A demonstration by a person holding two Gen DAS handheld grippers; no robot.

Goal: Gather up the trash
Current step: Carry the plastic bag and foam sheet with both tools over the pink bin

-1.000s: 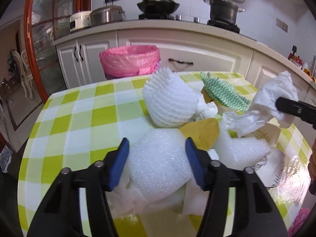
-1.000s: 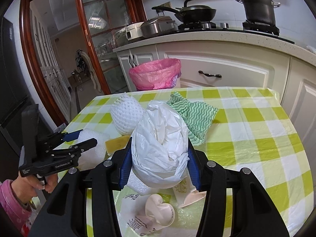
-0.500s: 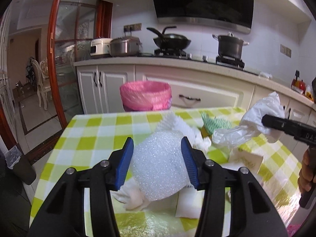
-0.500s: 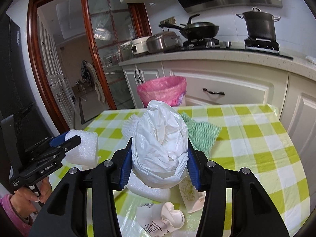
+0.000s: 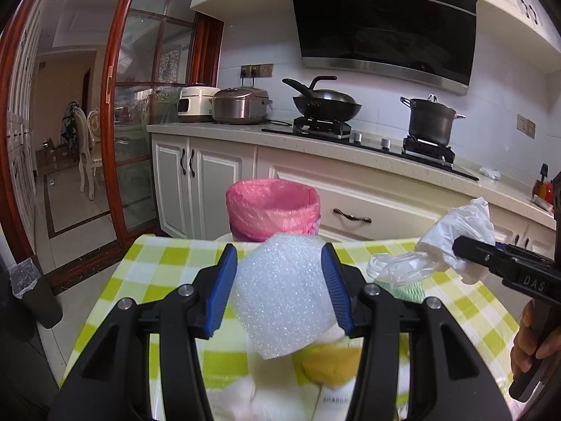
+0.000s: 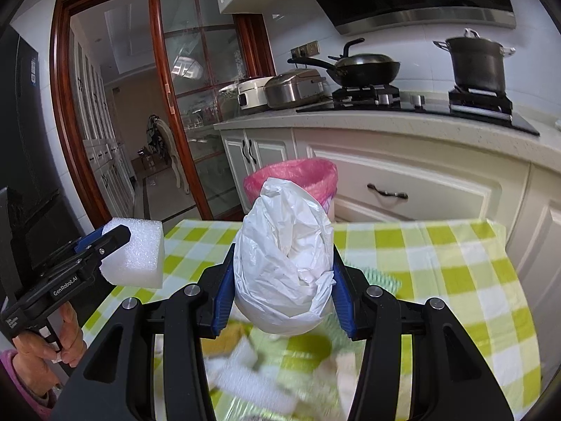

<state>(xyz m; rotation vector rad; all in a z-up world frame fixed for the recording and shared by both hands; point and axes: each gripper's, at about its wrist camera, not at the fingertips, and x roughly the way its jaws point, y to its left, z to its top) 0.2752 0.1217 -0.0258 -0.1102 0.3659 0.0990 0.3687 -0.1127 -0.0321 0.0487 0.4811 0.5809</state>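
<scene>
My left gripper (image 5: 278, 287) is shut on a white foam block (image 5: 284, 291) and holds it above the checked table (image 5: 147, 273). The block shows at the left of the right wrist view (image 6: 135, 252). My right gripper (image 6: 282, 280) is shut on a crumpled white plastic bag (image 6: 284, 266), also held above the table; the bag shows at the right of the left wrist view (image 5: 455, 238). A bin lined with a pink bag (image 5: 272, 210) stands on the floor beyond the table's far edge, in front of both grippers (image 6: 291, 175).
Blurred trash lies on the table below: a yellow piece (image 5: 333, 365), white paper (image 6: 245, 379) and a green patterned cloth (image 5: 403, 289). White kitchen cabinets (image 5: 368, 203) with a stove and pots stand behind the bin. A glass door (image 5: 147, 133) is at the left.
Both grippers have risen from the table with their loads, the foam block lifted off the pile. The views now point higher toward the bin and cabinets.
</scene>
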